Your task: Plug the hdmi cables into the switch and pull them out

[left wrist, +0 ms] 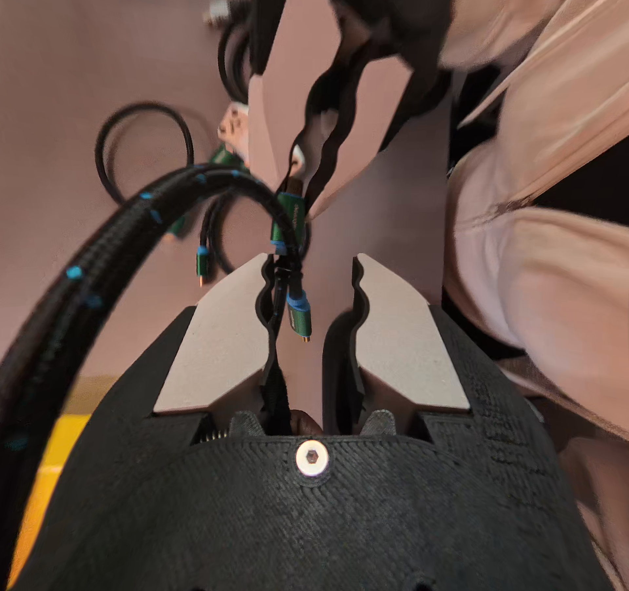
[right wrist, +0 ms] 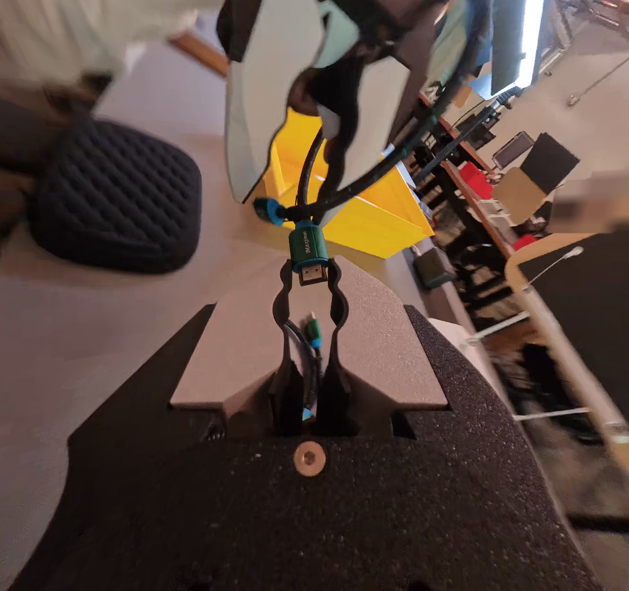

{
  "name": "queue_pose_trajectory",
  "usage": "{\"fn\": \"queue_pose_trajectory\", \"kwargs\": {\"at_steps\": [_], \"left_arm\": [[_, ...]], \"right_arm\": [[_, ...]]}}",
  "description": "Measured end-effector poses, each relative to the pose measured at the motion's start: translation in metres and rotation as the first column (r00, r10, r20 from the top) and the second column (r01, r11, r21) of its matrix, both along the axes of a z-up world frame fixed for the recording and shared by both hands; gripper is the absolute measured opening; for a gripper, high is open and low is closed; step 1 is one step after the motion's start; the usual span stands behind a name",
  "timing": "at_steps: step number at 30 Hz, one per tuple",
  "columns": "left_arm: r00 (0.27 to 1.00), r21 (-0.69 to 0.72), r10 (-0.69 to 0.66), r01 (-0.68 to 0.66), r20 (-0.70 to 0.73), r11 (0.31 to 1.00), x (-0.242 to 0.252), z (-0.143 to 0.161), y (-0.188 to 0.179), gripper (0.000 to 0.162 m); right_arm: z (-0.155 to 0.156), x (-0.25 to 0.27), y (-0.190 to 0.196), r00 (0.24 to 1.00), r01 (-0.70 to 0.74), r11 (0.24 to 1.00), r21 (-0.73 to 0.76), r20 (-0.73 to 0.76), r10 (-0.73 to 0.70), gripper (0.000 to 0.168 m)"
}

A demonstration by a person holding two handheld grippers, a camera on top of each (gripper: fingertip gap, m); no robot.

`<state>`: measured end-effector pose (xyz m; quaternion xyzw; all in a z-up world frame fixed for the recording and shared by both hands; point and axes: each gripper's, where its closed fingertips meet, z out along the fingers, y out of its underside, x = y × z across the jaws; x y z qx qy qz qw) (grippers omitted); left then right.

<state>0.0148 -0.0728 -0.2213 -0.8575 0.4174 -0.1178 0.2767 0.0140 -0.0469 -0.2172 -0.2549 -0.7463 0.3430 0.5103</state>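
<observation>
My right gripper (right wrist: 309, 268) is shut on the metal tip of a green HDMI plug (right wrist: 308, 248) with a blue collar. In the left wrist view it reaches down from the top (left wrist: 299, 180), gripping the same plug (left wrist: 289, 214). The plug's black braided cable (left wrist: 112, 234) loops back and runs between the fingers of my left gripper (left wrist: 311, 261). That gripper is open, with the cable against its left finger. The cable's second green plug (left wrist: 299, 319) hangs between the jaws. A blurred small white box (left wrist: 235, 125), possibly the switch, lies on the table behind.
More black cables (left wrist: 143, 152) with green plugs (right wrist: 311, 329) lie on the pale table. A yellow bin (right wrist: 371, 227) stands close behind. A black quilted cushion (right wrist: 115, 197) is at the left. A person's beige clothing (left wrist: 544, 268) fills the right. Cluttered desks (right wrist: 476, 183) stand beyond.
</observation>
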Motion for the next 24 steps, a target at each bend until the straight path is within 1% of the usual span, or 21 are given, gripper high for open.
{"fn": "queue_pose_trajectory", "kwargs": {"at_steps": [1, 3, 5, 7, 8, 9, 10, 11, 12, 13, 14, 15, 16, 17, 18, 19, 20, 21, 22, 23, 24], "left_arm": [[0.998, -0.035, 0.008, -0.01, -0.066, 0.999, -0.006, -0.009, -0.002, 0.045], [0.98, -0.077, 0.01, -0.026, -0.2, 0.997, -0.015, -0.024, -0.003, 0.048], [0.929, -0.068, -0.037, 0.013, -0.367, 0.998, -0.025, -0.036, -0.004, 0.053], [0.861, 0.042, -0.031, 0.061, -0.508, 0.997, -0.036, -0.035, 0.004, 0.053], [0.84, 0.126, -0.009, 0.092, -0.543, 0.988, -0.038, -0.029, 0.011, 0.053], [0.84, 0.218, 0.012, 0.127, -0.542, 0.968, -0.036, -0.021, 0.016, 0.053], [0.859, 0.319, 0.041, 0.145, -0.51, 0.937, -0.034, -0.011, 0.022, 0.052], [0.886, 0.433, 0.095, 0.126, -0.453, 0.893, -0.033, 0.001, 0.028, 0.05], [0.916, 0.545, 0.163, 0.07, -0.367, 0.835, -0.036, 0.016, 0.032, 0.049], [0.946, 0.641, 0.219, -0.014, -0.241, 0.767, -0.039, 0.033, 0.032, 0.048], [0.971, 0.707, 0.229, -0.113, -0.071, 0.698, -0.036, 0.048, 0.027, 0.047], [0.977, 0.733, 0.17, -0.21, 0.13, 0.647, -0.027, 0.062, 0.018, 0.039], [0.94, 0.719, 0.055, -0.295, 0.337, 0.629, -0.014, 0.074, 0.004, 0.031], [0.848, 0.669, -0.069, -0.361, 0.525, 0.65, -0.001, 0.081, -0.01, 0.028], [0.714, 0.59, -0.173, -0.389, 0.678, 0.708, 0.012, 0.084, -0.023, 0.028], [0.559, 0.501, -0.239, -0.379, 0.794, 0.778, 0.025, 0.083, -0.032, 0.028], [0.421, 0.409, -0.246, -0.358, 0.873, 0.839, 0.038, 0.076, -0.035, 0.03], [0.349, 0.328, -0.206, -0.34, 0.914, 0.882, 0.048, 0.063, -0.03, 0.032], [0.342, 0.273, -0.15, -0.347, 0.928, 0.898, 0.052, 0.046, -0.023, 0.032], [0.35, 0.235, -0.091, -0.397, 0.932, 0.887, 0.048, 0.033, -0.015, 0.031], [0.341, 0.219, -0.055, -0.462, 0.938, 0.859, 0.036, 0.027, -0.012, 0.031]], "right_arm": [[-0.003, -0.003, -0.003, 1.0, 0.014, 0.997, 0.079, 0.024, -0.016, 0.02], [-0.012, -0.011, -0.005, 0.993, 0.058, 0.99, 0.125, 0.098, -0.071, 0.02], [-0.018, -0.018, -0.006, 0.983, 0.099, 0.995, -0.003, 0.158, -0.097, 0.019], [-0.03, -0.023, 0.0, 0.959, 0.164, 0.974, -0.157, 0.255, -0.12, 0.02], [-0.035, -0.024, 0.004, 0.95, 0.195, 0.956, -0.218, 0.284, -0.129, 0.02], [-0.039, -0.025, 0.006, 0.945, 0.214, 0.937, -0.278, 0.301, -0.126, 0.02], [-0.04, -0.025, 0.006, 0.947, 0.214, 0.913, -0.346, 0.303, -0.107, 0.02], [-0.038, -0.024, 0.006, 0.952, 0.207, 0.882, -0.423, 0.294, -0.083, 0.019], [-0.034, -0.022, 0.009, 0.961, 0.191, 0.844, -0.501, 0.27, -0.057, 0.018], [-0.027, -0.02, 0.014, 0.972, 0.17, 0.798, -0.578, 0.234, -0.038, 0.018], [-0.018, -0.016, 0.02, 0.983, 0.134, 0.741, -0.658, 0.184, -0.015, 0.018], [-0.006, -0.012, 0.027, 0.992, 0.09, 0.675, -0.733, 0.123, 0.001, 0.017], [0.004, -0.007, 0.034, 0.998, 0.038, 0.61, -0.792, 0.063, 0.019, 0.0], [0.015, -0.003, 0.04, 1.0, -0.018, 0.547, -0.837, -0.004, 0.027, 0.0], [0.024, 0.0, 0.045, 0.998, -0.068, 0.489, -0.869, -0.056, 0.038, 0.0], [0.028, 0.0, 0.049, 0.997, -0.083, 0.447, -0.891, -0.073, 0.039, 0.0], [0.026, -0.002, 0.053, 0.998, -0.064, 0.433, -0.899, -0.056, 0.033, 0.0], [0.021, -0.005, 0.056, 0.999, -0.031, 0.449, -0.893, -0.023, 0.023, 0.0], [0.015, -0.005, 0.058, 1.0, 0.008, 0.479, -0.878, 0.016, 0.014, 0.002], [0.009, -0.003, 0.061, 0.998, 0.045, 0.511, -0.858, 0.056, 0.006, 0.004], [0.005, 0.0, 0.063, 0.995, 0.078, 0.547, -0.833, 0.096, 0.005, 0.007]]}}
